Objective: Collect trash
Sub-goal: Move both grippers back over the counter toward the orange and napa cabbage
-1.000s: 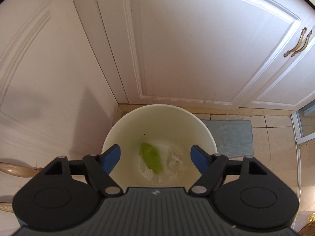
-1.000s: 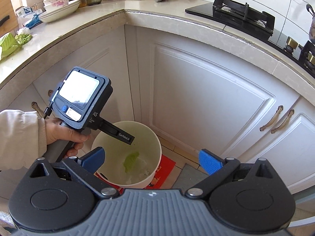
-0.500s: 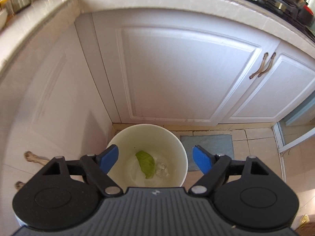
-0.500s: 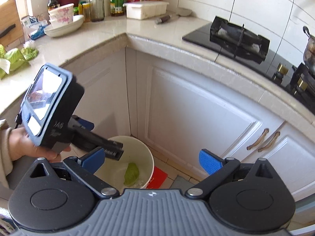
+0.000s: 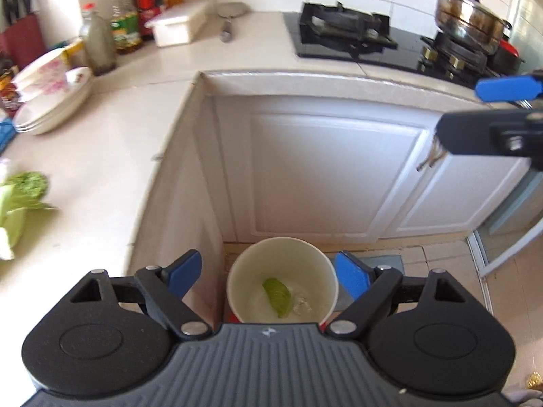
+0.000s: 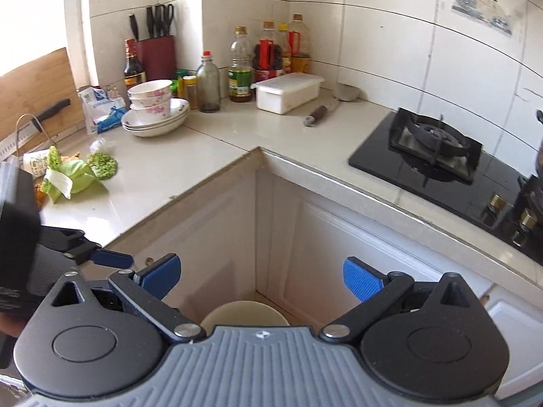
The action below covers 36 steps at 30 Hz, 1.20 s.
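Observation:
A white bin (image 5: 237, 271) stands on the floor in the cabinet corner, with a green leaf (image 5: 278, 293) and clear scraps inside. Its rim also shows in the right wrist view (image 6: 244, 308). My left gripper (image 5: 268, 273) is open and empty, high above the bin. My right gripper (image 6: 261, 274) is open and empty, also above the bin, and part of it shows at the right of the left wrist view (image 5: 499, 115). Green vegetable scraps (image 6: 73, 174) lie on the counter at the left, also seen in the left wrist view (image 5: 17, 203).
The L-shaped counter (image 6: 210, 146) holds stacked bowls and plates (image 6: 154, 112), bottles (image 6: 241, 64), a white box (image 6: 288, 91), a knife block (image 6: 156, 47) and a cutting board (image 6: 34, 98). A gas hob (image 6: 434, 149) and a steel pot (image 5: 471, 13) are at the right. A grey mat (image 5: 387, 261) lies on the floor.
Both grippers have risen from close above the bin to counter height. The counter top and stove have come into view. The bin looks smaller and lower in both views.

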Available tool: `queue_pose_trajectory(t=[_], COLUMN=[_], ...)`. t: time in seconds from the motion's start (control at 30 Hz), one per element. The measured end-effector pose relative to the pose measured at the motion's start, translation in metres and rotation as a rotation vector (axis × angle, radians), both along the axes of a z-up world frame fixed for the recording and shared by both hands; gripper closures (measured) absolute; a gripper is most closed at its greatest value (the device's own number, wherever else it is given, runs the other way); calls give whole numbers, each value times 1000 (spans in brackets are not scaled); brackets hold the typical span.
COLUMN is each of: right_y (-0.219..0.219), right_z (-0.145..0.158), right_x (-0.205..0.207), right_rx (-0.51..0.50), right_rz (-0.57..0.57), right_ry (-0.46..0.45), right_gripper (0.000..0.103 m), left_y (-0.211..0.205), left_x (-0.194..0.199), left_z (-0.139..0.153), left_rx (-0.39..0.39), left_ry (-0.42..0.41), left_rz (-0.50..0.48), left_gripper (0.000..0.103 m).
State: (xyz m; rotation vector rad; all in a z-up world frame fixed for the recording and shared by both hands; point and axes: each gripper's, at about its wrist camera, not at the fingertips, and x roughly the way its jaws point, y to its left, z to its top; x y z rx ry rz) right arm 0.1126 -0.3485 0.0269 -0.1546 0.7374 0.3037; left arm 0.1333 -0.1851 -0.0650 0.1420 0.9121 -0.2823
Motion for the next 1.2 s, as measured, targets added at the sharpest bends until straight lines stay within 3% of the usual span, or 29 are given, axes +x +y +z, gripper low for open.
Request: queue_pose_trajectory(t=[0.2, 0.67, 0.87, 1.07, 1.13, 1.2], right_y=[54, 193, 231, 252, 257, 263], right_z=[-14, -39, -43, -48, -51, -53], right_x=[22, 60, 63, 66, 68, 68], right_rx=[36, -1, -25, -31, -31, -38], right_rz=[120, 438, 530, 569, 582, 595], right_ry=[26, 27, 22, 43, 49, 48], right_gripper=[0, 0, 0, 0, 0, 0], left_y=[67, 228, 281, 318, 324, 328], left_x=[-11, -21, -17, -6, -1, 4], left_z=[23, 9, 2, -7, -13, -19], left_rx=[20, 112, 116, 21, 2, -23], left_ry=[-69, -78, -99, -104, -91, -74], left_rz=[154, 529, 599, 622, 617, 616], left_gripper=[16, 16, 16, 22, 32, 36])
